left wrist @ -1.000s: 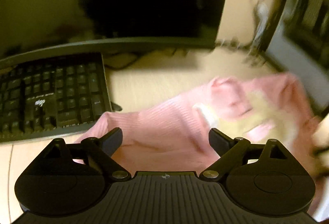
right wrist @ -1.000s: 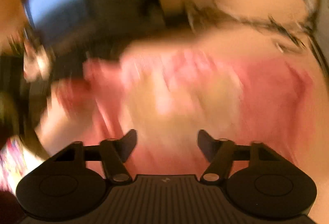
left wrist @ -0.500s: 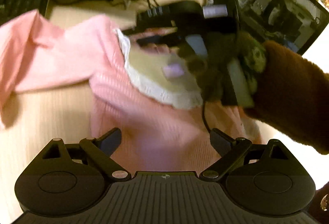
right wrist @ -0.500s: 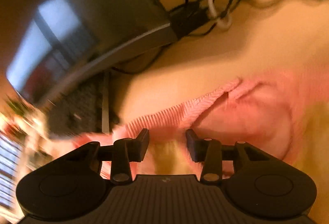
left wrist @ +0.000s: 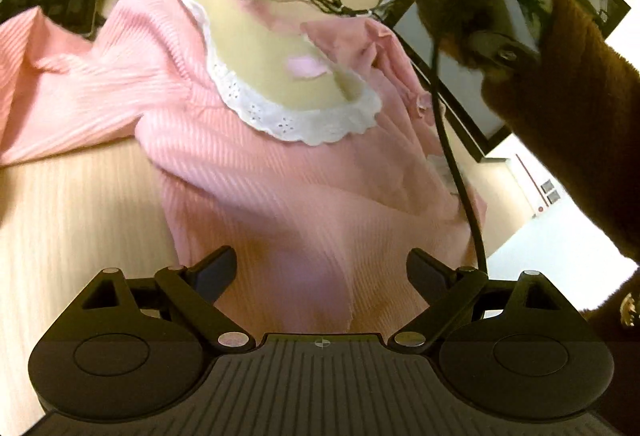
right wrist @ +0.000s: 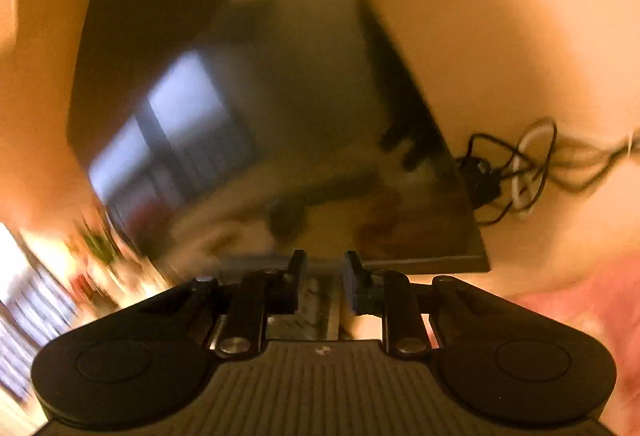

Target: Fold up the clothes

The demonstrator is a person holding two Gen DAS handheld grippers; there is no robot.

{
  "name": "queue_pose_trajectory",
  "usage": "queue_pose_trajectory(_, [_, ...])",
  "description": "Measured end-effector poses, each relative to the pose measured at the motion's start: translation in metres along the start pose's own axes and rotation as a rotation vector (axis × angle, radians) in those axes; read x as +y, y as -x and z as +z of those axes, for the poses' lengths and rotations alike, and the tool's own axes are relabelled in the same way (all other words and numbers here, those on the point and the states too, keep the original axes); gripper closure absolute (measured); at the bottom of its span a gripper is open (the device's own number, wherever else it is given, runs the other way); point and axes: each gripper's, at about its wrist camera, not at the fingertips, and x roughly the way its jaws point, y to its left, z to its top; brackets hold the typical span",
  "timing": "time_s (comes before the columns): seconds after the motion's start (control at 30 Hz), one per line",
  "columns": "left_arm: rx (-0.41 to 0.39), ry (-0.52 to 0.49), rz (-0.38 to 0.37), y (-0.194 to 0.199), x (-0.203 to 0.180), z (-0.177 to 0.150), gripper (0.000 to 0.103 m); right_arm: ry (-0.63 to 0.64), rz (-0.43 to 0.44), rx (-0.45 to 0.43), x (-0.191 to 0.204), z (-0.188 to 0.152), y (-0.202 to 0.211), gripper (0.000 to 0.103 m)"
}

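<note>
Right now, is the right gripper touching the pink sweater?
Apart. In the right wrist view the right gripper has nothing between its closing jaws; the pink sweater lies off to the side.

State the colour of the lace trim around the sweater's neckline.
White, on the lace trim of the pink sweater; clearest in the left wrist view.

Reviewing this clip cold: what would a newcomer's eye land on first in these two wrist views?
First, the pink ribbed top with its white lace collar, spread on the light wood table across the middle of the left wrist view, ahead of the open left gripper. Next, the fuzzy brown sleeve at upper right there. In the blurred right wrist view, a dark monitor fills the frame above the right gripper, whose jaws are closing with nothing between them.
</note>
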Motion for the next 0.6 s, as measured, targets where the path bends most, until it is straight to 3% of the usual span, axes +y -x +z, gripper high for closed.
queue_pose_trajectory(0.07, [-0.009,-0.001,0.018,0.010,0.001,0.005,0.013,0.119,-0.077,0.040,0.001,-0.011,0.006,0.083])
queue_pose_trajectory(0.2, [-0.125,-0.036,0.052,0.044,0.006,0.028,0.012,0.252,-0.327,0.158,-0.036,-0.056,0.015,0.080])
queue_pose_trajectory(0.33, [-0.209,-0.147,0.193,0.044,0.014,0.073,0.015,0.256,-0.497,0.275,-0.085,-0.100,0.017,0.080])
queue_pose_trajectory(0.47, [-0.187,-0.241,0.268,0.020,0.026,0.107,0.020,0.236,-0.498,0.327,-0.089,-0.132,0.042,0.078])
queue_pose_trajectory(0.6, [-0.109,-0.337,0.225,0.005,0.022,0.114,0.019,0.258,-0.493,0.419,-0.082,-0.146,0.075,0.077])
